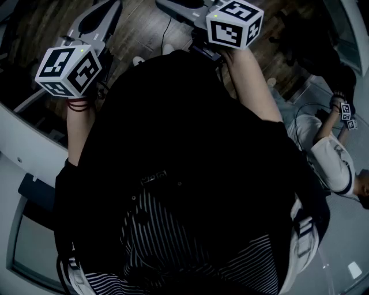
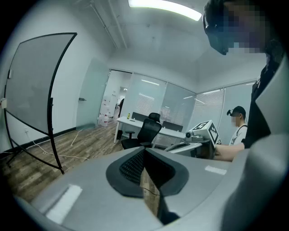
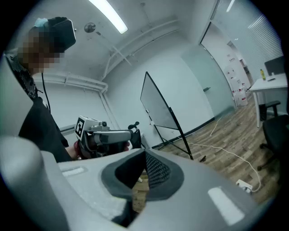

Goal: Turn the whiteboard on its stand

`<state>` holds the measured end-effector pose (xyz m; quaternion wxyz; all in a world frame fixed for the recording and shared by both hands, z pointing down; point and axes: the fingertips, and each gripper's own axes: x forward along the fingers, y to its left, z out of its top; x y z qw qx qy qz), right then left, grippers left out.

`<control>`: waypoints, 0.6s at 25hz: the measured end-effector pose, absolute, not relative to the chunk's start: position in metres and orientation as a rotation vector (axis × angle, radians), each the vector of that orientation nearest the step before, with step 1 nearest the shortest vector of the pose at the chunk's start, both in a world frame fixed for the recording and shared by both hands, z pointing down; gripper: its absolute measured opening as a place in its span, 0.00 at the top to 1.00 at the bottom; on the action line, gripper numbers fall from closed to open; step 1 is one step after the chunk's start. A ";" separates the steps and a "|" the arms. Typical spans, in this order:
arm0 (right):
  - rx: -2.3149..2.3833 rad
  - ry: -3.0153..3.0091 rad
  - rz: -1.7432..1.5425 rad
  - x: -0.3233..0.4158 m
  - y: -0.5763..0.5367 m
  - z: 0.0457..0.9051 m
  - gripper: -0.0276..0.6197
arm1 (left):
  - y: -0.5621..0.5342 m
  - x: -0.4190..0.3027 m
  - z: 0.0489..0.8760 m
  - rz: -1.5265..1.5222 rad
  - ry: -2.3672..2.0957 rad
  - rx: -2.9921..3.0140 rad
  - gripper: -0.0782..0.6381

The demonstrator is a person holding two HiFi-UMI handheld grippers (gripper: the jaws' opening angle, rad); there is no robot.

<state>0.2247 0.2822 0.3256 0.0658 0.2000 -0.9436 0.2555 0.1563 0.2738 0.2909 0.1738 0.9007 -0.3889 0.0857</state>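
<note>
The whiteboard (image 2: 36,85) stands on a black tripod stand (image 2: 54,149) at the left of the left gripper view, some way off across the wooden floor. In the right gripper view the whiteboard (image 3: 158,106) leans against the far wall. My left gripper (image 2: 144,152) is shut with nothing between its jaws. So is my right gripper (image 3: 145,155), also well short of the board. The head view shows the left gripper (image 1: 98,23) and the right gripper (image 1: 187,7) held out in front of the body, over the floor.
A white desk (image 2: 131,122) with a black office chair (image 2: 146,131) stands ahead. A cable (image 3: 226,151) and a power strip (image 3: 246,184) lie on the floor. Another person (image 1: 334,155) with grippers is to my right. Glass walls close the room.
</note>
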 end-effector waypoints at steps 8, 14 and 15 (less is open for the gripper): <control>0.594 -2.845 0.767 0.223 0.285 0.321 0.95 | 0.272 0.159 0.283 0.238 -1.094 2.573 0.89; 0.594 -2.828 0.781 0.226 0.283 0.324 0.95 | 0.268 0.160 0.285 0.250 -1.084 2.572 0.89; 0.588 -2.830 0.774 0.225 0.283 0.323 0.95 | 0.268 0.160 0.285 0.253 -1.085 2.567 0.89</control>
